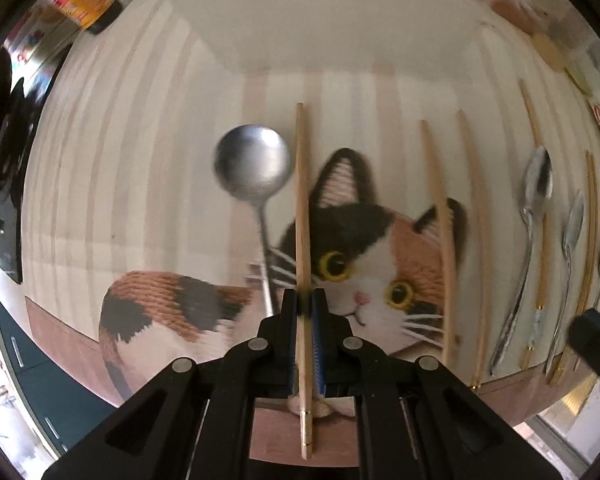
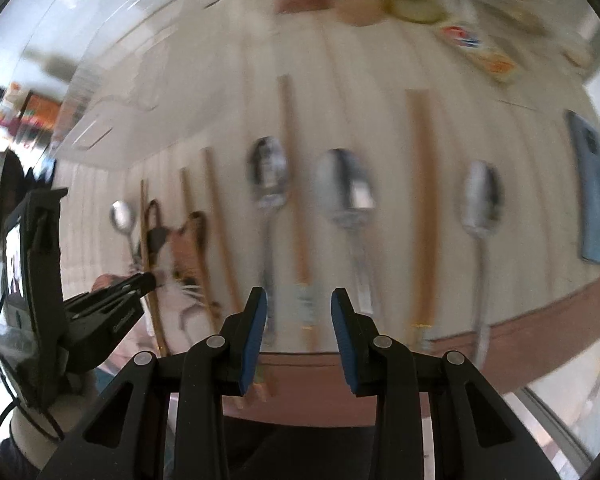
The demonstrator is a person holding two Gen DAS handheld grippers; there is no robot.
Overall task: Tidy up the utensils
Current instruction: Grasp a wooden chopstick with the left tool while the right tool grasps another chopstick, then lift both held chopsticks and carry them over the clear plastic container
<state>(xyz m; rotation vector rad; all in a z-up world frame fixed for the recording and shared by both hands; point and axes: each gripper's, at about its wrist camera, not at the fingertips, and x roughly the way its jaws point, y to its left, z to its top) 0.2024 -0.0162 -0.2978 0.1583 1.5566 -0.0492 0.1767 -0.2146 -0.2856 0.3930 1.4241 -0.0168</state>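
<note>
Left wrist view: chopstick (image 1: 303,240) clamped between left gripper (image 1: 310,304) pads, running near to far over cat-print mat (image 1: 380,264). Round spoon (image 1: 253,168) just left of it. Two more chopsticks (image 1: 440,240) lying right, on mat. Further right, spoons (image 1: 534,216) alternating with chopsticks. Right wrist view: phone (image 2: 592,184) at far right.
</note>
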